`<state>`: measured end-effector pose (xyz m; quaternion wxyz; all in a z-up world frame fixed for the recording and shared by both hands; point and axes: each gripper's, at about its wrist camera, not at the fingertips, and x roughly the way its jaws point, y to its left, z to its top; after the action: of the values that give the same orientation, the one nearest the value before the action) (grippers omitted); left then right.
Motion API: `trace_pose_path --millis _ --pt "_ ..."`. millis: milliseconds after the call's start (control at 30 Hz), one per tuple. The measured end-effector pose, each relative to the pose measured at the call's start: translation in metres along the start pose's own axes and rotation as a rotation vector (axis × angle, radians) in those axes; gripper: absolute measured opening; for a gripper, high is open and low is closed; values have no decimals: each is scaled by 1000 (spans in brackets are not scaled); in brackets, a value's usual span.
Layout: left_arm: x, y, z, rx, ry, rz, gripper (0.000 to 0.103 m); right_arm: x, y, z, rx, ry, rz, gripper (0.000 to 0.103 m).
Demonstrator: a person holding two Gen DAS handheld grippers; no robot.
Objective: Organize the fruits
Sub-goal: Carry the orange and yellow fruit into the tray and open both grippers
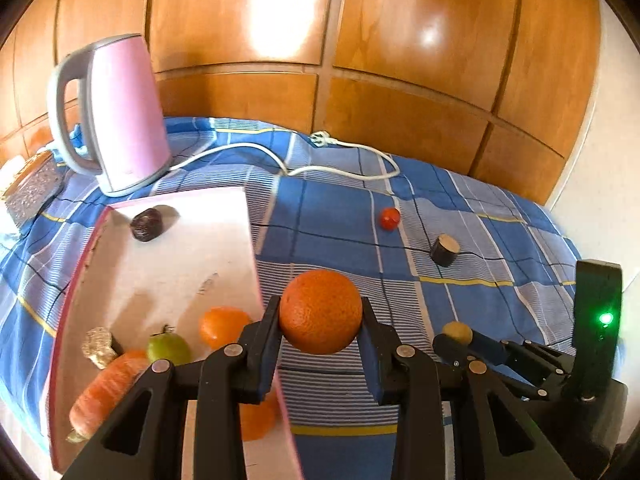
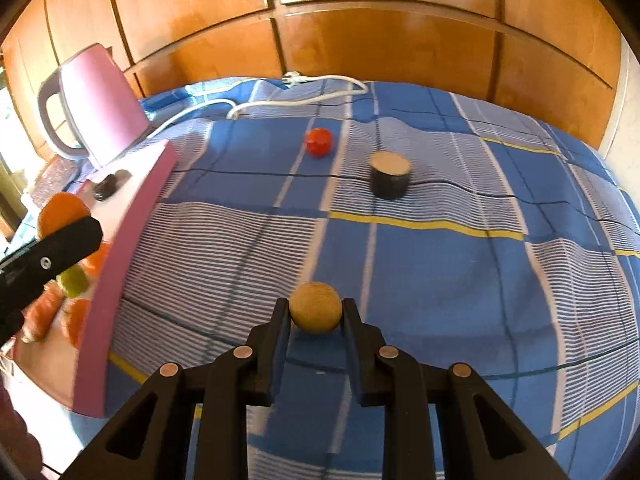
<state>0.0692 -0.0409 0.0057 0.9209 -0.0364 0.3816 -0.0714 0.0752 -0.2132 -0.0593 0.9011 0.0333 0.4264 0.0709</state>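
Note:
My left gripper (image 1: 320,312) is shut on a large orange (image 1: 320,310) and holds it above the right edge of the pink tray (image 1: 168,264). In the tray lie a small orange (image 1: 222,326), a green fruit (image 1: 168,349), a carrot (image 1: 106,392), a dark round piece (image 1: 147,224) and a beige chunk (image 1: 98,346). My right gripper (image 2: 316,312) is shut on a small yellow-brown ball fruit (image 2: 316,307) over the blue checked cloth. A red tomato (image 2: 319,142) and a dark cylinder (image 2: 390,180) lie farther back on the cloth.
A pink kettle (image 1: 124,116) stands behind the tray, and its white cord (image 1: 340,168) runs across the back of the cloth. A wooden panelled wall (image 1: 360,40) closes the back. A brown block (image 1: 32,192) lies at the far left.

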Motion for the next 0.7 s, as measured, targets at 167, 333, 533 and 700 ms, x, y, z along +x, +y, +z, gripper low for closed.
trace_pose_path --millis 167,333,533,700 --pt "-7 17 -2 -34 -12 20 36 -11 19 5 -12 -21 44 25" --pt "-13 35 0 -65 -29 47 36 -19 41 10 -47 -36 94 25" --pt "-21 62 6 -107 -60 89 36 -24 72 13 -103 -36 151 25" --pt "-26 84 7 -131 -79 130 36 -23 96 16 -156 -27 194 26"
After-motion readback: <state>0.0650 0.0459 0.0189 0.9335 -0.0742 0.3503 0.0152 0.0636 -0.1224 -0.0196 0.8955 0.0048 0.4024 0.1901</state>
